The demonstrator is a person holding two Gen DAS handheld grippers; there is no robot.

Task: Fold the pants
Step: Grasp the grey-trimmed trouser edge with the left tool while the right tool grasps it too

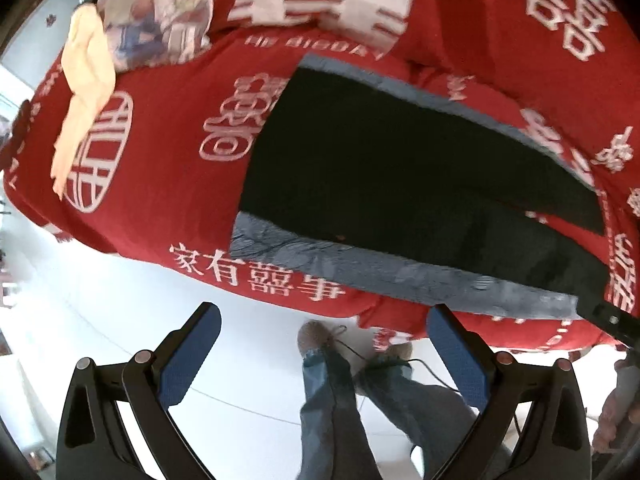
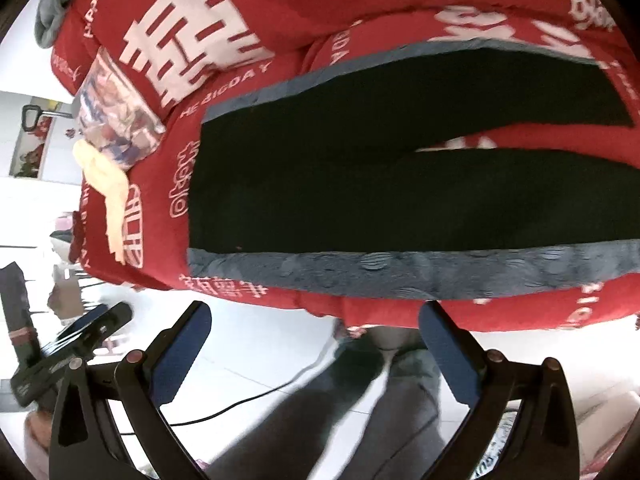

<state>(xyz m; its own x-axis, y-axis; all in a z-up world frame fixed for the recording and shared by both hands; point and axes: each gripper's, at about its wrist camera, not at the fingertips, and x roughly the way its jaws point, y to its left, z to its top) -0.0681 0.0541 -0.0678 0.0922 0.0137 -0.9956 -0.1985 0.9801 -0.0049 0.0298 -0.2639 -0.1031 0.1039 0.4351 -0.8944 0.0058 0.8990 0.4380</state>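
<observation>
Black pants (image 1: pixel 400 168) with grey-blue side stripes lie flat on a red bedspread (image 1: pixel 168 184) printed with white characters. In the right wrist view the pants (image 2: pixel 360 184) show both legs spread apart in a narrow V toward the right. My left gripper (image 1: pixel 324 332) is open, hovering off the bed's near edge, just short of the grey stripe (image 1: pixel 400 276). My right gripper (image 2: pixel 316 328) is open too, just short of the near stripe (image 2: pixel 400 268). Neither holds anything.
A patterned pillow (image 1: pixel 156 8) and a pale yellow cloth (image 1: pixel 84 88) lie on the bed's left part. A person's legs in jeans (image 1: pixel 344 408) and shoes stand on the white floor (image 1: pixel 160 320) below. A cable (image 2: pixel 224 412) runs over the floor.
</observation>
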